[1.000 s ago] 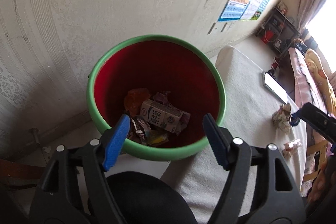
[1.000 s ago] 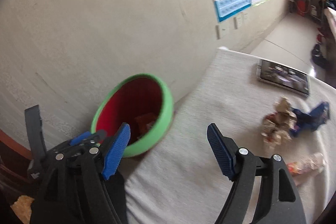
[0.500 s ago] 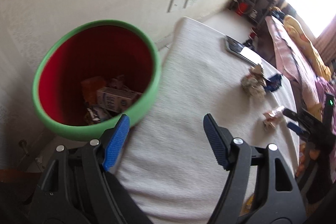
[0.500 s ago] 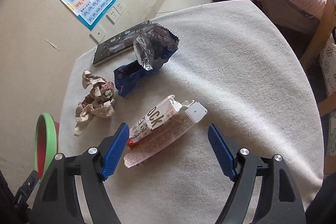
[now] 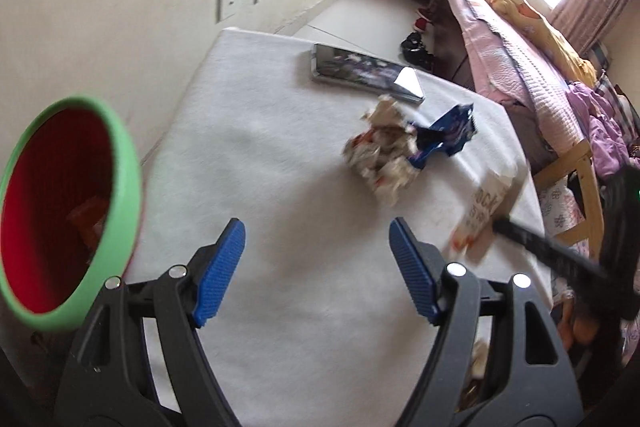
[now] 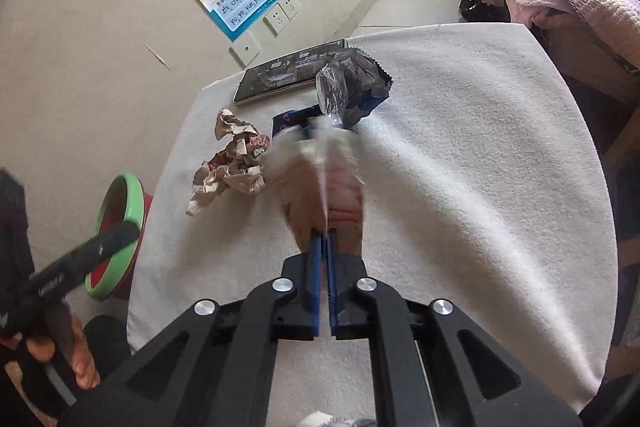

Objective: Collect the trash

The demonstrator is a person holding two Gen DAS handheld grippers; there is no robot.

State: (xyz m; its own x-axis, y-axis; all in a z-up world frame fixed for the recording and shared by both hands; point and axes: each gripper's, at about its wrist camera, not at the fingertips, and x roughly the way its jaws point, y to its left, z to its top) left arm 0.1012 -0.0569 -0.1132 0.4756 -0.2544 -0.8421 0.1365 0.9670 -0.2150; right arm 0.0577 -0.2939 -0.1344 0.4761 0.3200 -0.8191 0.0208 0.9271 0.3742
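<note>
The right gripper (image 6: 324, 239) pinches a flattened snack box (image 6: 320, 183) on the table (image 6: 480, 187) — crumpled paper (image 6: 232, 163) and blue wrapper (image 6: 352, 87) remain. The left gripper (image 5: 316, 267) gapes empty beside the part-filled bin (image 5: 124, 187).

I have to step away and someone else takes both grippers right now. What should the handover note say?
Right gripper: shut on the flattened snack box.
Left gripper: open, empty, over the table.
Bin: beside the table, some trash already in it.
Left on the table: crumpled paper wad, blue wrapper.
The phone is not trash.
Next: likely drop the box in the bin.
</note>
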